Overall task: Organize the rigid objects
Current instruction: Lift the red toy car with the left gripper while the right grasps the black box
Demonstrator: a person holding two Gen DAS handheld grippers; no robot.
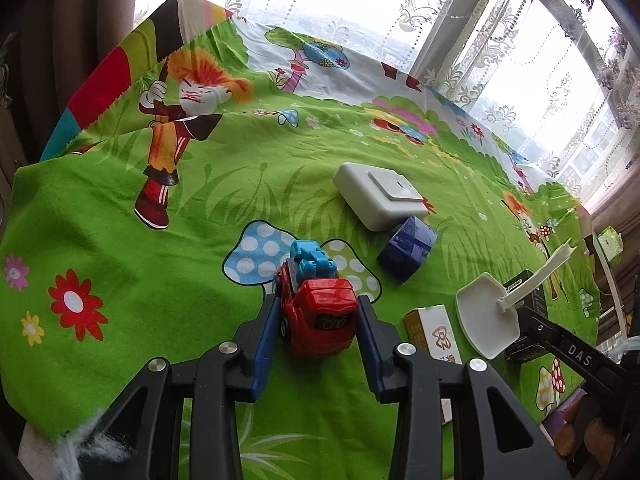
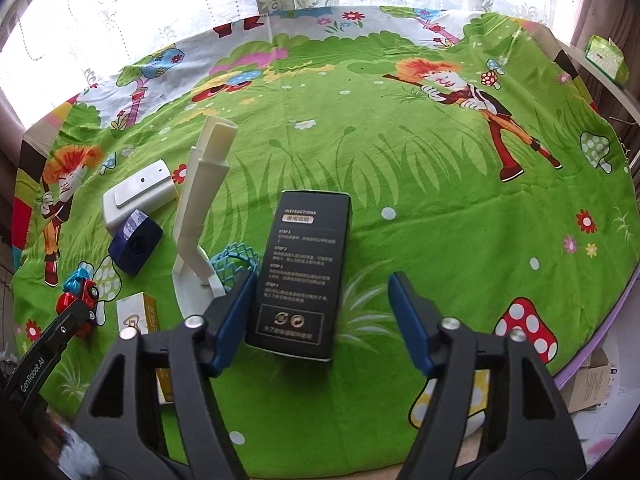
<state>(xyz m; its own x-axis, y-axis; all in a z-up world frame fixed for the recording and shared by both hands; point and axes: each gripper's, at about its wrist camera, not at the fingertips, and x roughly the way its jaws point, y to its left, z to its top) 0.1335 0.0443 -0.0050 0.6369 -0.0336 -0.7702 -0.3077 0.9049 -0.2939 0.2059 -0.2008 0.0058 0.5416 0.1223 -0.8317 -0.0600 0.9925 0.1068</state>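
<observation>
A red and blue toy truck [image 1: 316, 308] stands on the green cartoon cloth [image 1: 140, 248], and my left gripper [image 1: 318, 300] is shut on its cab, a blue pad against each side. In the right wrist view a black box [image 2: 302, 272] with printed instructions lies between the fingers of my right gripper [image 2: 322, 280]. The left pad [image 2: 236, 316] is against the box. The right pad [image 2: 408, 320] stands well clear of it, so this gripper is open. The same view shows the toy truck [image 2: 78, 292] at the far left.
A white switch box [image 1: 376, 196], a dark blue cube [image 1: 408, 252], a white scoop [image 1: 488, 312] with a long handle and a yellow-white carton [image 1: 432, 334] lie between the grippers. A teal mesh ring [image 2: 236, 258] sits behind the scoop. A green tissue box [image 2: 604, 58] is at the far right.
</observation>
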